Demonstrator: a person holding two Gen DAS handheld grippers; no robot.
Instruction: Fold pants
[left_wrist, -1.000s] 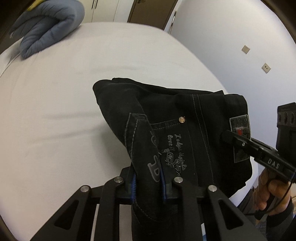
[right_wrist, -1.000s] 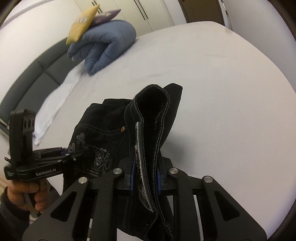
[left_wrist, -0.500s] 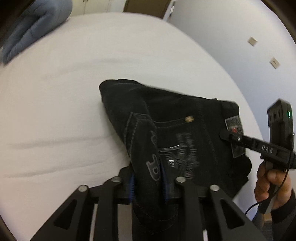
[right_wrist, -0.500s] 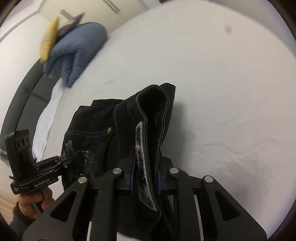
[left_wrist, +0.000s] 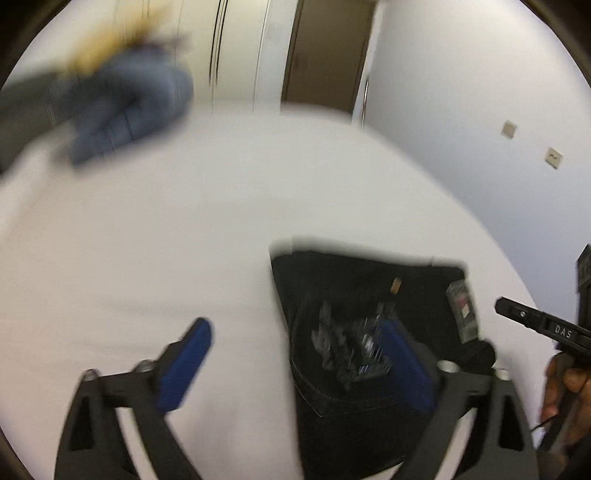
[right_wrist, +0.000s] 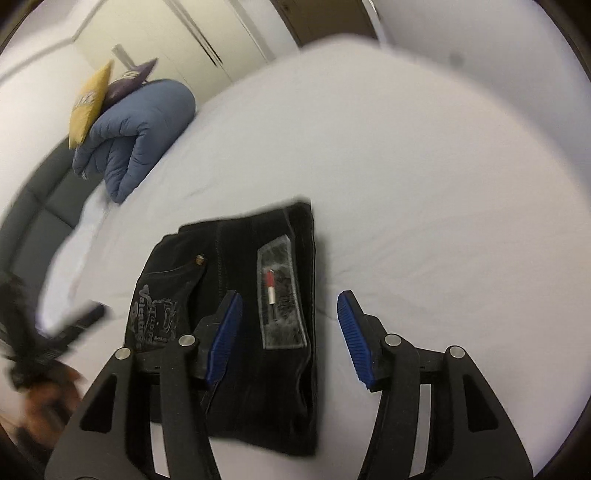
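The black pants (right_wrist: 236, 266) lie folded flat on the white bed (right_wrist: 424, 184), the grey label patch (right_wrist: 280, 295) facing up. My right gripper (right_wrist: 290, 295) hovers over their right edge. Its jaws are opening and the blue pads (right_wrist: 352, 332) stand clear of the cloth. In the blurred left wrist view the pants (left_wrist: 354, 295) sit low and right. My left gripper (left_wrist: 295, 326) is spread wide and still opening; its right pad (left_wrist: 402, 365) is over the printed pocket, its left pad over bare sheet. The right gripper (left_wrist: 539, 326) shows there in a hand (left_wrist: 565, 384).
A folded blue duvet (right_wrist: 136, 136) lies at the far left of the bed, with a yellow cushion (right_wrist: 90, 99) and a purple one behind it. A grey padded headboard (right_wrist: 44, 192) runs along the left. A brown door (left_wrist: 328, 51) and a wall stand beyond the bed.
Both grippers have let go of the pants and spread their jaws. The raised folds have dropped, so the pants now lie flat. Both cameras have pulled back and tilted up.
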